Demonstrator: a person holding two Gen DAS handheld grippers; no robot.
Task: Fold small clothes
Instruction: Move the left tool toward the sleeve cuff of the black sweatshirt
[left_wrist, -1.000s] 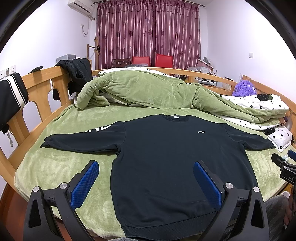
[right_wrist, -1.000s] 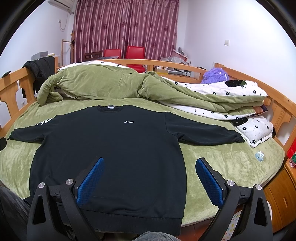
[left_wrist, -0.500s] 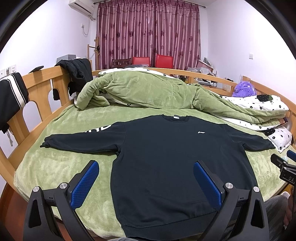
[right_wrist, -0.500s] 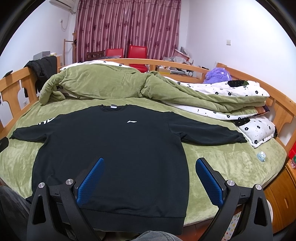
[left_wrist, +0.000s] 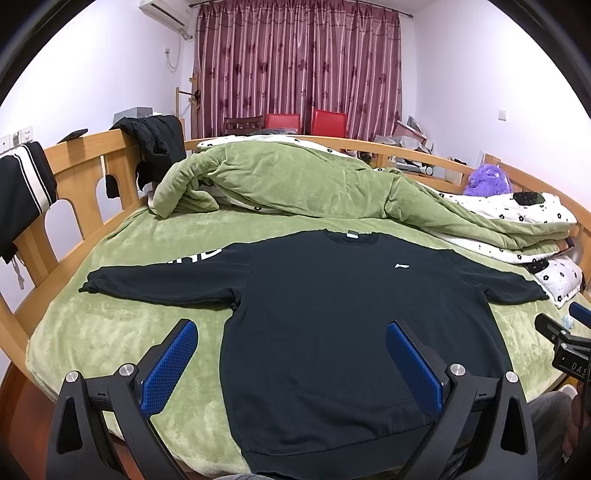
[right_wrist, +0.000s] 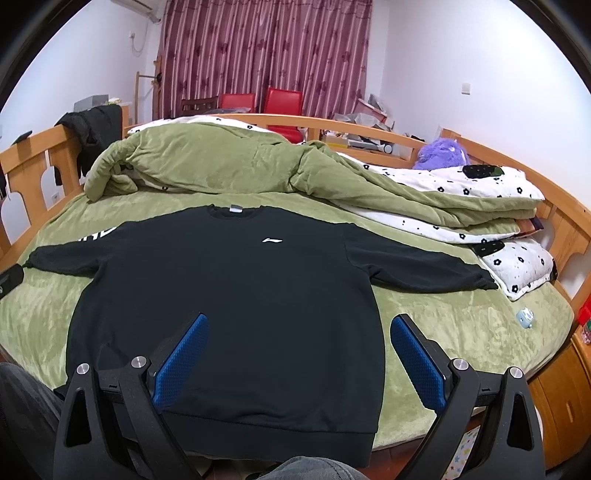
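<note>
A black sweatshirt (left_wrist: 325, 317) lay flat on the green bed (left_wrist: 110, 332), sleeves spread; the left gripper (left_wrist: 291, 354) and right gripper (right_wrist: 295, 350) hovered wide apart, empty

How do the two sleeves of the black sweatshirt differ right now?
The left sleeve carries white lettering near the shoulder; the right sleeve is plain black. The left sleeve's cuff ends on bare green bedding; the right sleeve's cuff ends beside the flowered pillow. Both lie flat, spread outward, unfolded, and neither gripper touches them.

White walls (left_wrist: 480, 74), maroon curtains (left_wrist: 295, 66), wooden bedframe (left_wrist: 85, 162).
</note>
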